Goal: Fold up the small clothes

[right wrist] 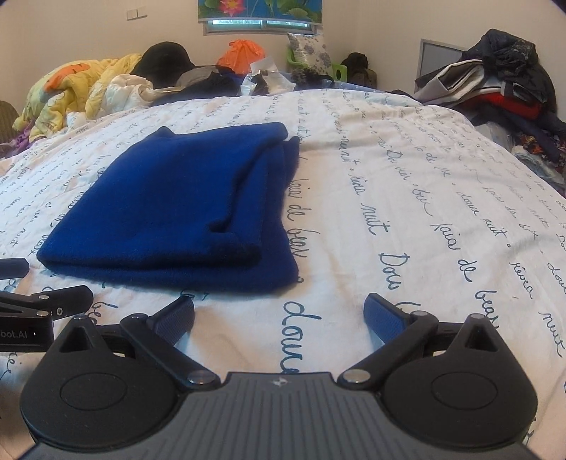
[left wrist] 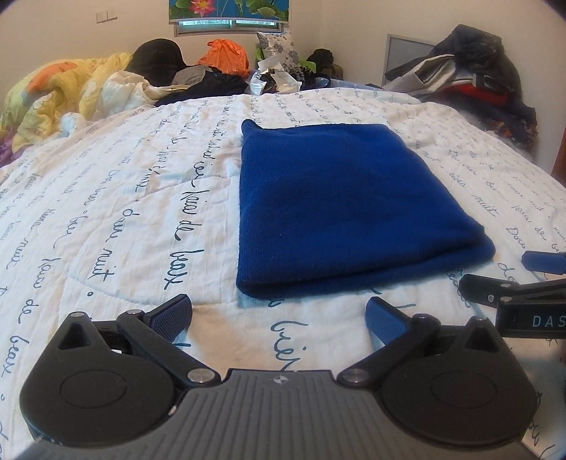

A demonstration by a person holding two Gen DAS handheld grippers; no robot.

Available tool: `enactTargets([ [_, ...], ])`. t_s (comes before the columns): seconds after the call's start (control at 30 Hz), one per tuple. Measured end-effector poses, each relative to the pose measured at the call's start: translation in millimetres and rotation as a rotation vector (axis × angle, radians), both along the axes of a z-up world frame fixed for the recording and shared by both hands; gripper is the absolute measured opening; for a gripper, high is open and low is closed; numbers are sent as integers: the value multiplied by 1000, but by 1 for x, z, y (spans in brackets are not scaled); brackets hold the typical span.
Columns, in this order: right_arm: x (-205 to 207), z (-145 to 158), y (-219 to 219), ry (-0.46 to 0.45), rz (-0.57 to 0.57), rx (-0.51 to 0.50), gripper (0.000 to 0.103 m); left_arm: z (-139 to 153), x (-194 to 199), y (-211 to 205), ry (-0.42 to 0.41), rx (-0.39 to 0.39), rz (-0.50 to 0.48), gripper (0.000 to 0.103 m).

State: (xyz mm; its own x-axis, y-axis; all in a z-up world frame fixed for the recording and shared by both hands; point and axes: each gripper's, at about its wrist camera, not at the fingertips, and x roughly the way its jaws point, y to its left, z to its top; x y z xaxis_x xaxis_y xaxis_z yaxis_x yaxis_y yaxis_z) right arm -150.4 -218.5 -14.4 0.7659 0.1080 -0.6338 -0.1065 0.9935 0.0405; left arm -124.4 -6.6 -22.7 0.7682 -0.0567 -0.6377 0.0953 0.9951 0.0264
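— What lies far back?
— A cream wall (left wrist: 353,21), a window (left wrist: 230,24) under a lotus-print blind (left wrist: 230,7).
— And nearer?
— A bed under a white script-printed quilt (left wrist: 106,212), a yellow comforter (left wrist: 63,92) bunched far left.

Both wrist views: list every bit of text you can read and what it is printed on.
"DAS", cut off by the frame edge: on the body of the right tool, seen from the left wrist.
"bot.AI", start cut off: on the body of the left tool, seen from the right wrist.
"nuit", "de", "Dou", "beaux": blue cursive script across the white bedspread; the farther lines are too small to read.
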Motion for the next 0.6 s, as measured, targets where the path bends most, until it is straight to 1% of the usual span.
enactTargets([
  [0.6,0,1,5,4,-4,4,103,0,-1,0,-1,-1,-1,103],
])
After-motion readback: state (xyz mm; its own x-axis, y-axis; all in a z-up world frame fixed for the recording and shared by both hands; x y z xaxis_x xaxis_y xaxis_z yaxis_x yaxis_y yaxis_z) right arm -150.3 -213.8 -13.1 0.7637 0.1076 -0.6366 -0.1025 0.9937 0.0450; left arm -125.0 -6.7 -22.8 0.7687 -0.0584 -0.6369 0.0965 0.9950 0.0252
